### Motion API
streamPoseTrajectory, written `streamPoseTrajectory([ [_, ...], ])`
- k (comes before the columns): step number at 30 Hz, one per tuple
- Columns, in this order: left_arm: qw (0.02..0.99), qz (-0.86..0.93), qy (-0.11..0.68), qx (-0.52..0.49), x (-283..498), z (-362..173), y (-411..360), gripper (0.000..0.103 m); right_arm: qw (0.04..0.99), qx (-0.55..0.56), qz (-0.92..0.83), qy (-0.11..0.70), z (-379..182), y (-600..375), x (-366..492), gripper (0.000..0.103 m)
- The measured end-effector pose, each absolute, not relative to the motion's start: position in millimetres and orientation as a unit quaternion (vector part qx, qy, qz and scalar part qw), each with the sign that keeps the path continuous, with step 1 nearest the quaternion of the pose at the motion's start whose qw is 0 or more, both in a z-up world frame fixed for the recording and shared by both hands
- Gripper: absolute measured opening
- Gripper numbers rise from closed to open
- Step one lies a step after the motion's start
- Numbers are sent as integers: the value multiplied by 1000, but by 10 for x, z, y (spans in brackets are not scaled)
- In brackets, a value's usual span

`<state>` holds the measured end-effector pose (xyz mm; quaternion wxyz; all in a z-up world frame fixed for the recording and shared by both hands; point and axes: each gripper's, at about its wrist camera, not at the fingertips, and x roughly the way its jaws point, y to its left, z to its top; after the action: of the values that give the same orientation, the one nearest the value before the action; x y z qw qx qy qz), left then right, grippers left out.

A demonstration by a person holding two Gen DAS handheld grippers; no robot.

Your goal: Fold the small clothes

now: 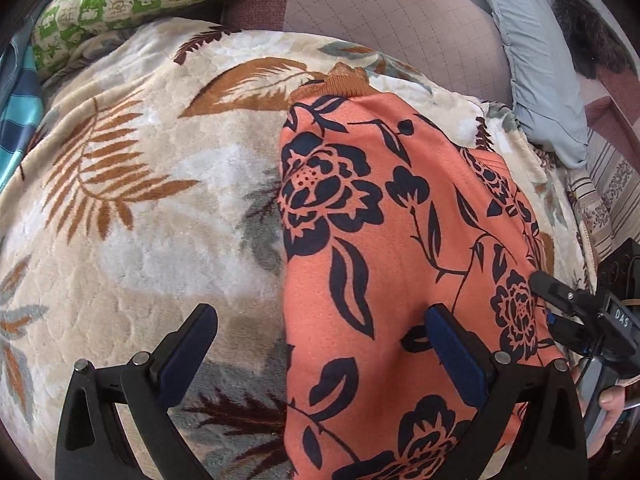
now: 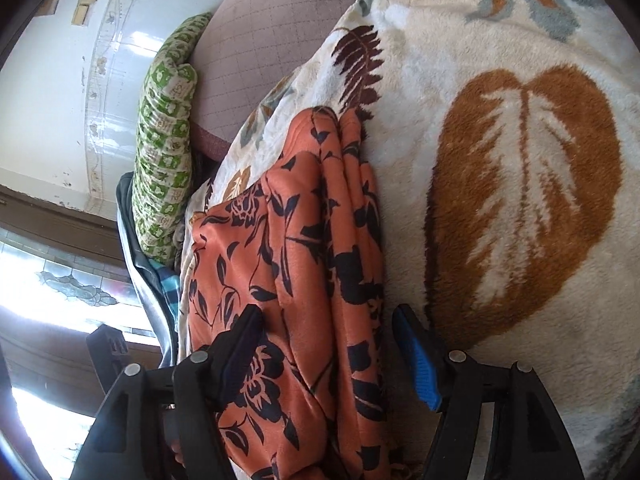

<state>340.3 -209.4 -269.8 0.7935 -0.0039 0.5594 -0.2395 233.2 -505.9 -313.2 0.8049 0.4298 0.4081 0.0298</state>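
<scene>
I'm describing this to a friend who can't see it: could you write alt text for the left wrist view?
An orange garment with dark flowers lies folded on a cream leaf-patterned blanket. The open left hand-held gripper hovers over its edge, with the right hand-held gripper at its far side.

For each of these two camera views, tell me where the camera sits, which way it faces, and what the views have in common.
Left wrist: sits on the left hand-held gripper, looking steeply down at the orange floral garment on the leaf-print blanket; open fingers, the right hand-held gripper and a hand at the right edge show.
Right wrist: sits on the right hand-held gripper, rolled sideways, looking along the garment's bunched folds; its fingers are open.
Shared: garment, blanket, green patterned pillow, quilted mauve cushion.
</scene>
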Motion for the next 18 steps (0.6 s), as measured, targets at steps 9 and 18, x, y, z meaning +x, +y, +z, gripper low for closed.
streamPoseTrajectory([
  [9,798,-269,540,1,3316,-2600,-2234,57,848,343,36,402,-2953,-4727,2401,51],
  [18,818,-273,505,20,3181,-2253,-2136,40,883,298,46,359,-2574,-4499,2356,44],
])
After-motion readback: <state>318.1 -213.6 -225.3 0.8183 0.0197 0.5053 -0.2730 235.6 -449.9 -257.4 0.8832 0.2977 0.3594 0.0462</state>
